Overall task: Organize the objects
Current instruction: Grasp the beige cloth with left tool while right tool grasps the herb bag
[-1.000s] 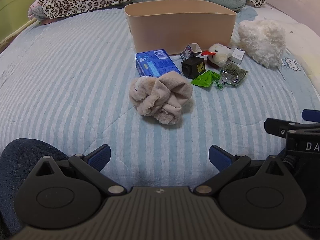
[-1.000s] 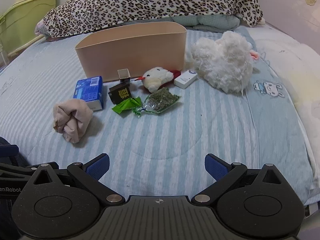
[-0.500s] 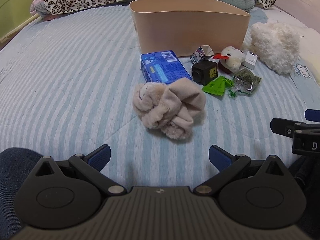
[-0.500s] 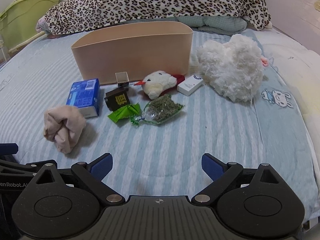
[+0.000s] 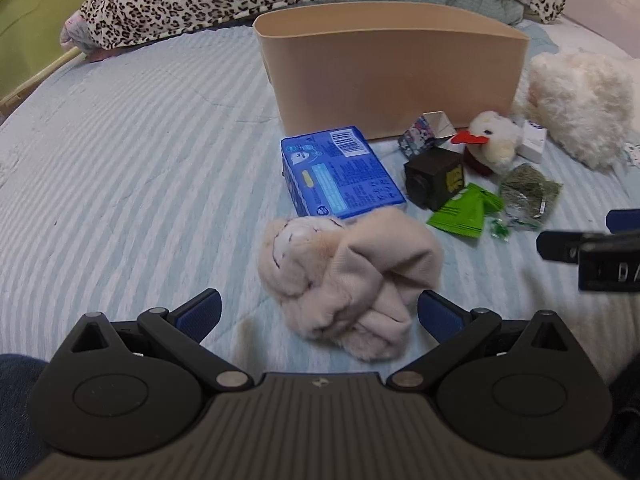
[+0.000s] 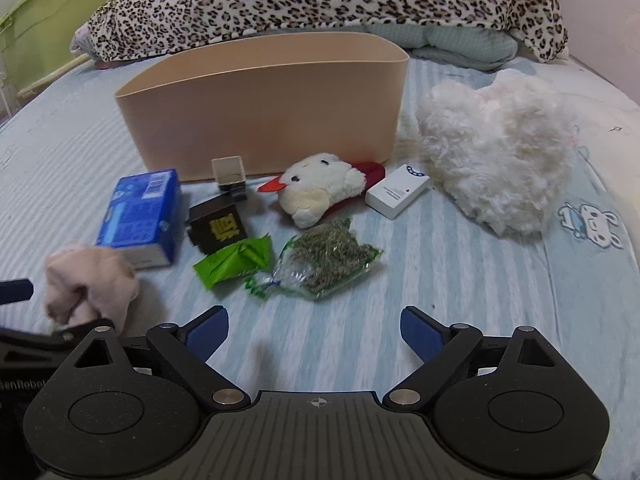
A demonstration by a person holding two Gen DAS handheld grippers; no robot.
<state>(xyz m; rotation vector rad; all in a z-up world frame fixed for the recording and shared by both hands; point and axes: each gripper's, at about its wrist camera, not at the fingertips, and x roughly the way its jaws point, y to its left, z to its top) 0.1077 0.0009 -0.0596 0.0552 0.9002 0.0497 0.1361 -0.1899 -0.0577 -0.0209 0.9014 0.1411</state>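
Observation:
A beige plush toy [image 5: 348, 276] lies crumpled on the striped bed, just ahead of my open left gripper [image 5: 320, 316], partly between its fingers. It also shows in the right wrist view [image 6: 90, 280]. Behind it lie a blue packet [image 5: 340, 172], a black box [image 5: 436, 176], a green packet [image 5: 464, 212], a clear bag of dried herbs [image 6: 328, 258], a white duck toy [image 6: 320, 190], a small white box [image 6: 398, 190] and a small open carton [image 6: 229, 174]. A beige bin [image 6: 264, 116] stands behind them. My right gripper [image 6: 316, 332] is open and empty before the herb bag.
A large white fluffy toy [image 6: 496, 152] lies right of the bin. A leopard-print blanket [image 6: 320, 0] and a folded green quilt [image 6: 460, 46] lie at the head of the bed. A green plastic crate [image 6: 52, 36] stands at far left.
Both grippers have moved forward toward the objects. The beige plush toy now sits close between the left gripper's fingers. Both stay open.

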